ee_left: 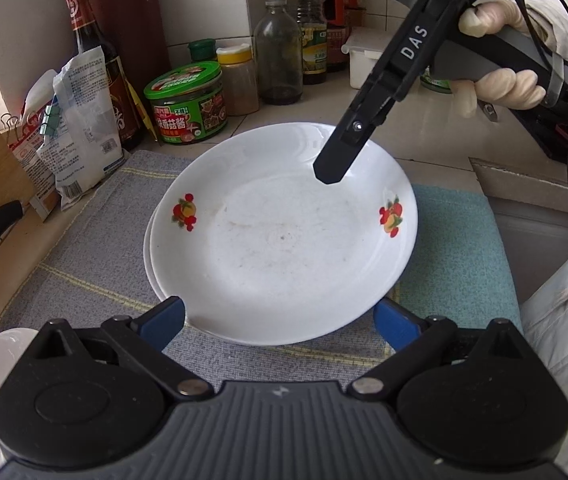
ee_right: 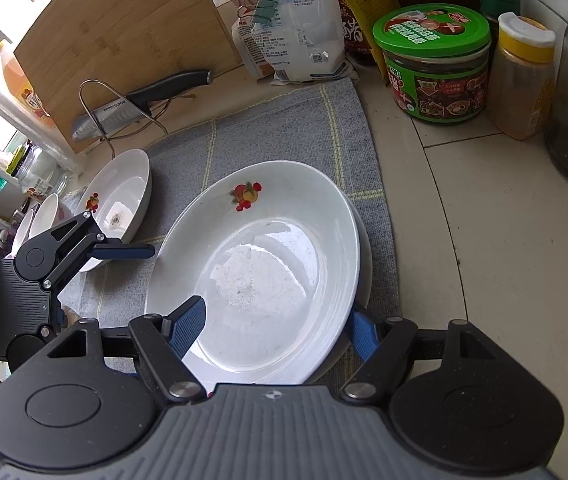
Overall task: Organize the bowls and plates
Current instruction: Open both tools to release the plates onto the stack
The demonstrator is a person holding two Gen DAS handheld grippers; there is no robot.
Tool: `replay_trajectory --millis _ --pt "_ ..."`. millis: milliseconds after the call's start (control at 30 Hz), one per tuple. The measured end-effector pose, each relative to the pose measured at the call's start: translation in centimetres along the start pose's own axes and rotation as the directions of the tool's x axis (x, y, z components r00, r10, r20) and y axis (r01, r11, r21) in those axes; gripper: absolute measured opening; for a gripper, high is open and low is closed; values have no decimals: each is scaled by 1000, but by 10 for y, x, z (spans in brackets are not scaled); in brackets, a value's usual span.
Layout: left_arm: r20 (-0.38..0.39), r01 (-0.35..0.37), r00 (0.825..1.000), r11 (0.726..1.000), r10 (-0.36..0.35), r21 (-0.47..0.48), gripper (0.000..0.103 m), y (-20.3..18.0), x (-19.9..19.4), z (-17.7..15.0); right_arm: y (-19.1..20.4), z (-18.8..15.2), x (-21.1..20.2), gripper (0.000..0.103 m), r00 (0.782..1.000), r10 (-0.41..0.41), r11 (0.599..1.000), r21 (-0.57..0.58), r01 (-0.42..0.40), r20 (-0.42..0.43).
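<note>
Nearest in the right wrist view, the right tongs straddle the near rim of the top plate. One blue pad lies over the inside of the rim and the other sits outside and below it. Whether the pads actually press on the china I cannot tell. That plate, white with fruit decals, rests slightly off-centre on a second plate, whose edge peeks out beneath it. Both sit on the grey checked mat in the middle of the bench.

The left tongs are spread wide, their pads to either side of the stack's near edge and gripping nothing.

The step in hand looks like stacking: the top plate is being set or nudged square on the one below. Next, I judge, the right tongs must let go cleanly or shift the plate into line. Then another dish needs fetching.

Only the right wrist view shows what remains. A third decorated plate lies near the mat's left edge, with small bowls beyond it and a cleaver against the cutting board.

Only the left wrist view shows the gloved hand on the right tongs' handle. At the bench's back edge, beyond a green-lidded sauce jar, stand oil bottles.
</note>
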State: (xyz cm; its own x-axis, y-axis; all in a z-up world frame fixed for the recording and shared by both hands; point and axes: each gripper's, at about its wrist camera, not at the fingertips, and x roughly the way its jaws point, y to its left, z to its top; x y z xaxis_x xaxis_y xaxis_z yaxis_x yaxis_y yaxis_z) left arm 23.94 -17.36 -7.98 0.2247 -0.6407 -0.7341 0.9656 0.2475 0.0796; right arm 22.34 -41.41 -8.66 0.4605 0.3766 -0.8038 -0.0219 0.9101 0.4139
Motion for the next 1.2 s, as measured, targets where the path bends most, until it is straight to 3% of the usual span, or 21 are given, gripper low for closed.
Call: replay_trajectory --millis 467,567,767,933,1200 --pt "45 -59 997 998 60 -29 100 -13 -26 -8 11 -13 -5 90 998 -65 998 0 65 25" --pt "48 -79 996 996 81 -40 101 -19 -32 -11 18 -18 -13 99 995 -64 997 -35 67 73" --pt "57 -151 986 982 159 -116 102 -29 -45 -15 42 -29 -17 103 968 -193 965 -150 217 158" --pt "35 -253 963 936 269 -244 102 -29 -56 -19 60 -42 -9 103 949 -248 931 -223 288 192" --pt "-19 -408 898 814 441 -414 102 -27 -86 -39 97 -54 -2 103 927 -258 900 -283 333 271"
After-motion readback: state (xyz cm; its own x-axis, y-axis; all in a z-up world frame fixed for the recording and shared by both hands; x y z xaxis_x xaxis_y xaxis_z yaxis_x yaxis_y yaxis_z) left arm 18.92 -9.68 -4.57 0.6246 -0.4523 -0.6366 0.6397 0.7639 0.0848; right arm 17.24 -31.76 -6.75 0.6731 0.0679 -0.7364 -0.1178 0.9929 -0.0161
